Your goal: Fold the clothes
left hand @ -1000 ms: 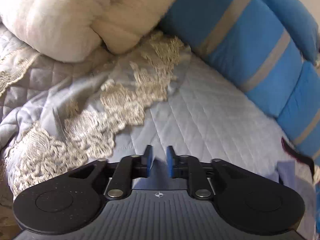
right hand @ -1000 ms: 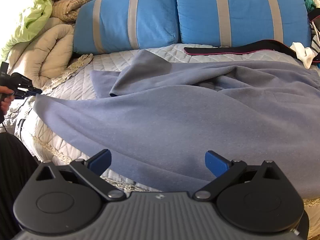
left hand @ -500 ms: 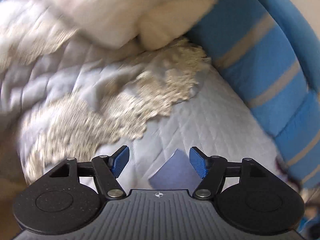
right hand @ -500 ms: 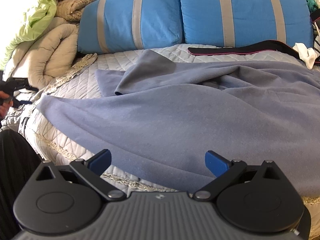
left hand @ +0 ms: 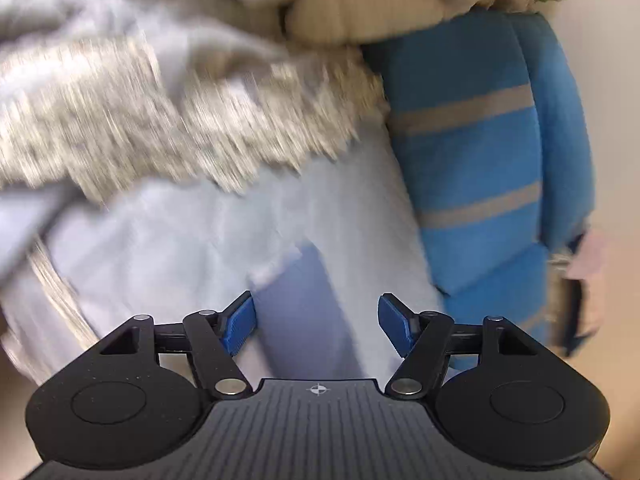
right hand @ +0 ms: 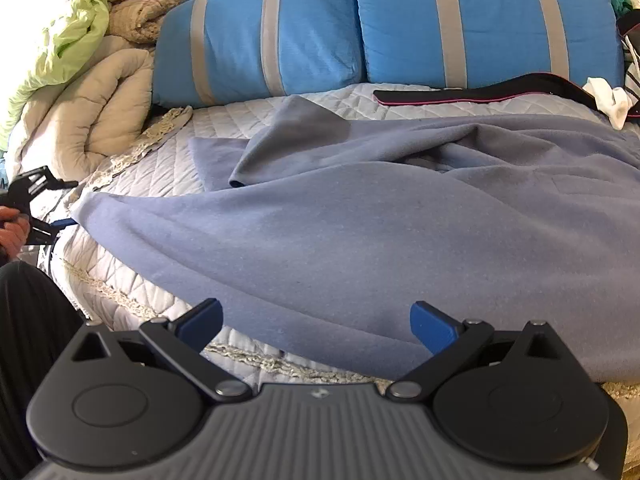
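Note:
A large periwinkle-blue garment (right hand: 360, 220) lies spread and rumpled across the quilted bed, one flap folded over near its far left. Its left corner (left hand: 304, 300) rests flat on the quilt between the fingers of my left gripper (left hand: 318, 320), which is open, with the pads clear of the cloth. In the right wrist view that left gripper (right hand: 44, 204) sits at the bed's left edge, held by a hand (right hand: 12, 228). My right gripper (right hand: 316, 320) hovers open over the garment's near hem, gripping nothing.
Two blue pillows with grey stripes (right hand: 480, 20) line the back of the bed. A beige comforter (right hand: 92, 112) and a green blanket (right hand: 80, 12) are piled at the left. A black pink-edged band (right hand: 460, 94) and a white sock (right hand: 608, 96) lie at back right. The lace-trimmed quilt (right hand: 160, 168) hangs over the front edge.
My left gripper has opened and let go of the garment's corner, then rolled and sunk a little. The corner now lies on the quilt. The right gripper has not moved.

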### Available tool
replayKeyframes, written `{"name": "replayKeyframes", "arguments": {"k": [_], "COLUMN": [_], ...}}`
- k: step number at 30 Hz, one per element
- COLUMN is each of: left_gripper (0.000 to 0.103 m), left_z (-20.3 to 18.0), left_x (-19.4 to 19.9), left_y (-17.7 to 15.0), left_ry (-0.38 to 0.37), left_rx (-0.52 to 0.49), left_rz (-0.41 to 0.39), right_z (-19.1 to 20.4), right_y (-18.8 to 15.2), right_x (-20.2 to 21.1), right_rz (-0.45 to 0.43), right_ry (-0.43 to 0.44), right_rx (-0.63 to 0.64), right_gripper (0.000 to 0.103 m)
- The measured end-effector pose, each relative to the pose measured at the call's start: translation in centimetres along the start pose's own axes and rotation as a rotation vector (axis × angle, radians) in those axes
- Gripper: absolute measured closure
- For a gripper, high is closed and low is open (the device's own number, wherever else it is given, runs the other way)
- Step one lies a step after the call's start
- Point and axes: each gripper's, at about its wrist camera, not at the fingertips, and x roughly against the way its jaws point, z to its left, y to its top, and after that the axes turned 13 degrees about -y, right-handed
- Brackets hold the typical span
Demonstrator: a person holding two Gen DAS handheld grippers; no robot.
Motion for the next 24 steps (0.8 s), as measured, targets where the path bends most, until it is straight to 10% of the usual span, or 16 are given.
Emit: {"name": "replayKeyframes", "arguments": {"k": [13, 17, 21, 24], "left_gripper": [0.039, 0.043, 0.058, 0.084], "left_z": [-3.8, -3.3, -3.1, -3.2], "left_x": [0.0, 0.1, 0.4, 0.7], "left_y": [-0.9, -0.8, -0.7, -0.5], "left_ry": [0.032, 0.034, 0.045, 0.070], "left_rx": [-0.109, -0.106, -0.094, -0.102], "left_rz": [0.038, 0.031, 0.028, 0.031], "right_z": [3.3, 6.8, 8.9, 8.2], "right_y": [-1.1, -2.4, -3.5, -2.1], "right_x": [0.5, 0.2, -1.0, -0.6], "right_rz": [-0.060, -0.121, -0.151, -0.132], "right_ry": [0.056, -0.024, -0.116, -0.068], "right_rx": [0.224, 0.490, 0.713, 0.678], "right_gripper": [0.003, 0.031, 0.102, 0.103]}}
